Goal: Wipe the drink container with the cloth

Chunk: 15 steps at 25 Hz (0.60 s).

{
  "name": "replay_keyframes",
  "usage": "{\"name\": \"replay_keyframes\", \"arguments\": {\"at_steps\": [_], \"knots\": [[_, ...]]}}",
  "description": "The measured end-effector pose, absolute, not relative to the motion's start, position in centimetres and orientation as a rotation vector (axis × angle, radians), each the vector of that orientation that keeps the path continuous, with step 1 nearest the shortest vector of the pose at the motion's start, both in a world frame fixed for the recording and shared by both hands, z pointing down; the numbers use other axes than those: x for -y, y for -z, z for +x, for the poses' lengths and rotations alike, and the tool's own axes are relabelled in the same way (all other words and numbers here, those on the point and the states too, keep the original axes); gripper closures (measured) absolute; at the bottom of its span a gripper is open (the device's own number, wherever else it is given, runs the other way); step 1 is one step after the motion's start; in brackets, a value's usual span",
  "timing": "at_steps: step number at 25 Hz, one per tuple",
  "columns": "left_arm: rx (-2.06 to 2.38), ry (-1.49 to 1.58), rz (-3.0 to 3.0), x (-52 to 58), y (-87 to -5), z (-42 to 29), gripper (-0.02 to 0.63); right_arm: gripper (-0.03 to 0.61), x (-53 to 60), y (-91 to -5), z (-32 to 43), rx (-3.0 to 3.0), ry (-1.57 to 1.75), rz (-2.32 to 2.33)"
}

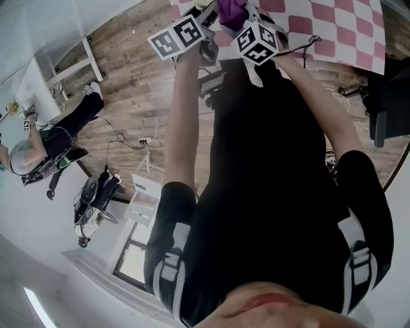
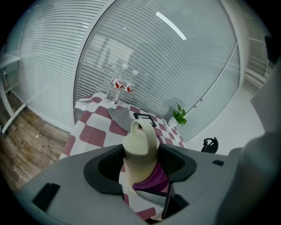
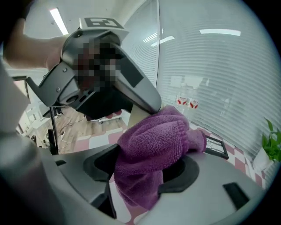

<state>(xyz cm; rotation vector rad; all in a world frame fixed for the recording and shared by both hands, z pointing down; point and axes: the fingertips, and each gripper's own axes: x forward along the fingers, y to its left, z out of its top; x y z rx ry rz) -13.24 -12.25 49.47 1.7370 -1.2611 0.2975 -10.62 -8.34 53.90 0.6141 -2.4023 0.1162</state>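
A cream drink container (image 2: 139,149) with a loop handle stands upright between my left gripper's (image 2: 140,160) jaws, which are shut on its body above the table. A purple cloth (image 3: 153,147) is bunched between my right gripper's (image 3: 147,167) jaws, which stand wide. It drapes over the right jaw and rests against the container (image 3: 137,117), right under the left gripper's body (image 3: 105,74). From the left gripper view the cloth (image 2: 153,180) shows low against the container's near side. In the head view both marker cubes (image 1: 176,36) (image 1: 257,41) sit close together with the cloth (image 1: 232,11) between them.
The table has a pink-and-white checked cover (image 2: 88,132). On it lie a grey rag (image 2: 120,117), a flat black item (image 2: 145,117), two water bottles (image 2: 118,88) and a small plant (image 2: 179,116). Slatted blinds lie behind. Another person (image 1: 57,138) stands on the wood floor at left.
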Motion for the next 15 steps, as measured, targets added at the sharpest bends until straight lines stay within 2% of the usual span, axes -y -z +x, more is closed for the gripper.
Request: {"name": "replay_keyframes", "arguments": {"at_steps": [9,15], "knots": [[1.235,-0.338,1.795,12.0,-49.2,-12.7,0.341,0.283,9.2,-51.6,-11.1,2.480,-0.126,0.609],[1.149,-0.386,1.967,10.9,-48.4,-11.6,0.341,0.307,8.1,-51.0,-10.0,2.542,-0.218,0.492]]}}
